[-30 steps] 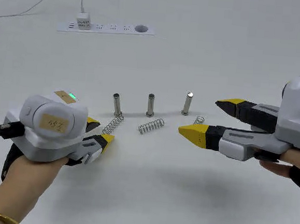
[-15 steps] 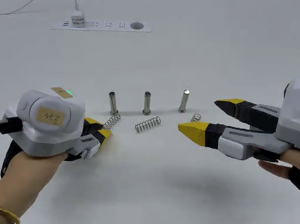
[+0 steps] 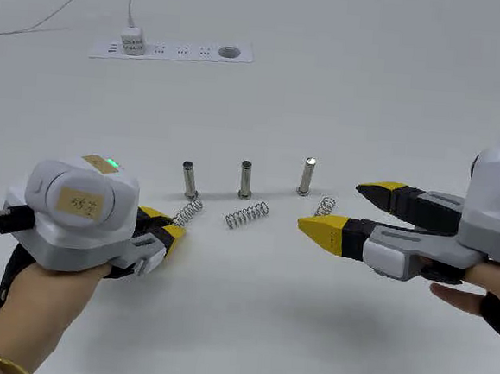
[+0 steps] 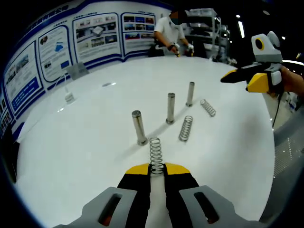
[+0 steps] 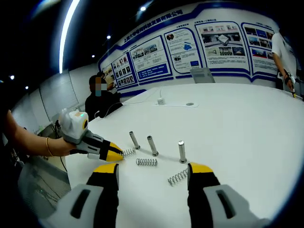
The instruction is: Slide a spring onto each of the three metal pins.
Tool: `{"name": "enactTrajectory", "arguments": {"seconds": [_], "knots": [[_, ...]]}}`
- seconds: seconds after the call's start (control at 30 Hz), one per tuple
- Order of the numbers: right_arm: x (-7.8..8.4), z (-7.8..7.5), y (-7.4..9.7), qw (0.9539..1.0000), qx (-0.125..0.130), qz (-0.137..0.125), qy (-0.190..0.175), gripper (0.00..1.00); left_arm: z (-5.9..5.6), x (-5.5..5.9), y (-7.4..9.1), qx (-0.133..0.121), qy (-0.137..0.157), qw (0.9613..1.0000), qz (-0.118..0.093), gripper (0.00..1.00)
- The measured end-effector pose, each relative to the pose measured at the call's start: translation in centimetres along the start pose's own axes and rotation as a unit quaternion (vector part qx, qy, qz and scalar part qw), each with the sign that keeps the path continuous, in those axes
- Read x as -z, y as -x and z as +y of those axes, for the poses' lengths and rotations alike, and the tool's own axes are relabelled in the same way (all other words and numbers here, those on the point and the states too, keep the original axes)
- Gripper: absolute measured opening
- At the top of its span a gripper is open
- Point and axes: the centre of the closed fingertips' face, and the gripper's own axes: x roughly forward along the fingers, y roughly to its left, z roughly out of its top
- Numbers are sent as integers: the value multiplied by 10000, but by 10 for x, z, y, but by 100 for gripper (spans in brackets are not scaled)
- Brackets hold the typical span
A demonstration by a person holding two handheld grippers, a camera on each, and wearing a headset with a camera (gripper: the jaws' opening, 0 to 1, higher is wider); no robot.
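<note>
Left gripper view: left gripper [image 4: 156,167] seemingly tight on one spring [image 4: 156,149], right gripper [image 5: 153,168] wide apart.

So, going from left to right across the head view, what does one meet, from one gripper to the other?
left gripper, jaws shut on a spring → left pin → middle pin → right pin → right gripper, jaws open
</note>
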Motion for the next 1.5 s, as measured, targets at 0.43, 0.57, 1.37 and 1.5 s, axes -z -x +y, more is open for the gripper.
{"name": "enactTrajectory", "arguments": {"seconds": [0.43,0.57,1.37,1.5], "knots": [[-20,16,-5,9992,-248,-246,-203,56,-15,-30,29,192,278,9969,-705,10],[-28,26,-10,9983,-408,-319,-274,54,-20,-38,39,217,346,9949,-926,10],[-49,87,-37,9767,-1586,-460,-1369,31,-51,-71,76,742,918,9730,-1985,10],[-49,92,-40,9736,-1677,-439,-1482,29,-55,-74,79,832,891,9698,-2111,10]]}}
